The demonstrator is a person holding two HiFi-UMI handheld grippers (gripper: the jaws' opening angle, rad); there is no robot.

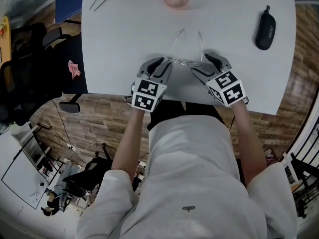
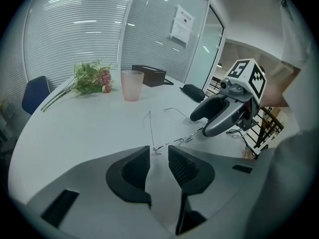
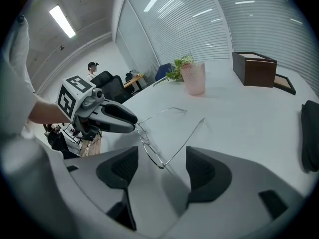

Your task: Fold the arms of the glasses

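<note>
Left claw (image 2: 159, 152): jaws narrowly apart, gripping nothing, one front corner of the glasses (image 2: 169, 143) right at my tips
Right claw (image 3: 162, 153): wide open, the other front corner between my jaws, untouched
Glasses: resting on the white counter (image 1: 124, 44), both arms unfolded, pointing away from me

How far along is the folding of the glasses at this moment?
Done: nothing yet. The glasses lie on the table with both arms spread open. In hand: the left gripper and right gripper sit at opposite ends of the frame, jaws apart, not pressing on it. Left: grip the frame and fold both arms in.
</note>
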